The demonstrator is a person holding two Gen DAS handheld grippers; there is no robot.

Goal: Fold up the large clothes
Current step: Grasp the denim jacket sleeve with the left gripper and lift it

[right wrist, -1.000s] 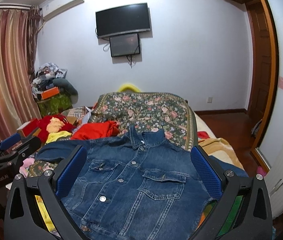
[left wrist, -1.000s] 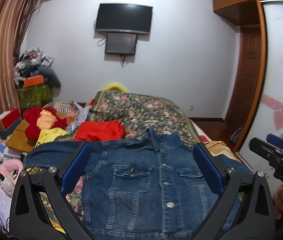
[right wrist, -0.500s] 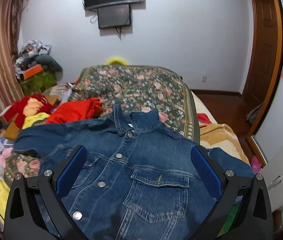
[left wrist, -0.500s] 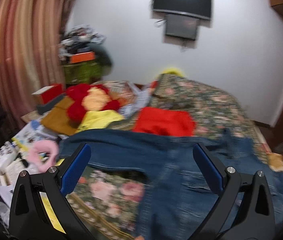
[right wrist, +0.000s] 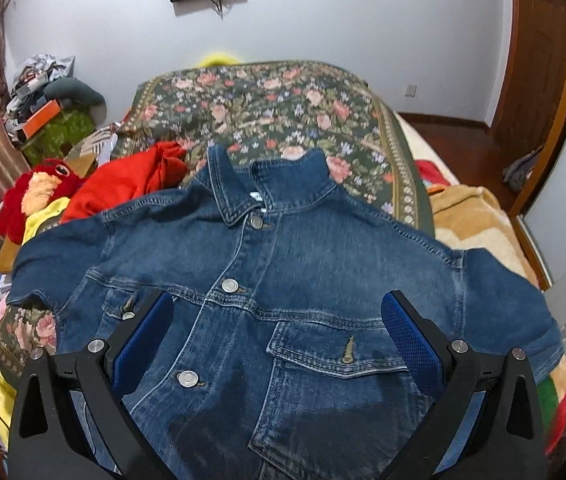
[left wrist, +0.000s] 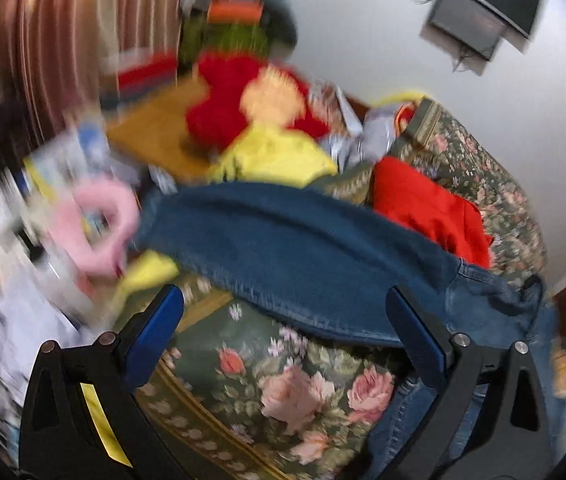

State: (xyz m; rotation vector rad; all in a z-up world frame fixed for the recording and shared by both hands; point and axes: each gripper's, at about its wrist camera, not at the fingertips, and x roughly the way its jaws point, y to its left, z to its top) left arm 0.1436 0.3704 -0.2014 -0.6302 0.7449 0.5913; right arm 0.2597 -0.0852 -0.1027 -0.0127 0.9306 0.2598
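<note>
A blue denim jacket [right wrist: 283, 280] lies front up and buttoned on the floral bedspread [right wrist: 267, 108], collar toward the far wall. My right gripper [right wrist: 277, 336] hovers open just above its chest, over the right chest pocket. In the blurred left wrist view the jacket's left sleeve [left wrist: 283, 248] stretches out across the bed edge toward the left. My left gripper [left wrist: 285, 332] stands open above the bedspread [left wrist: 283, 392] just below that sleeve, holding nothing.
A red garment [right wrist: 131, 180] and a yellow one [left wrist: 275, 156] lie left of the jacket. A red plush toy [right wrist: 39, 192], a pink ring-shaped object [left wrist: 99, 224] and loose papers crowd the left side. A tan blanket [right wrist: 479, 224] lies to the right.
The left gripper has swung left and down, from the jacket's front to its outstretched sleeve. The right gripper has dropped closer to the jacket's chest.
</note>
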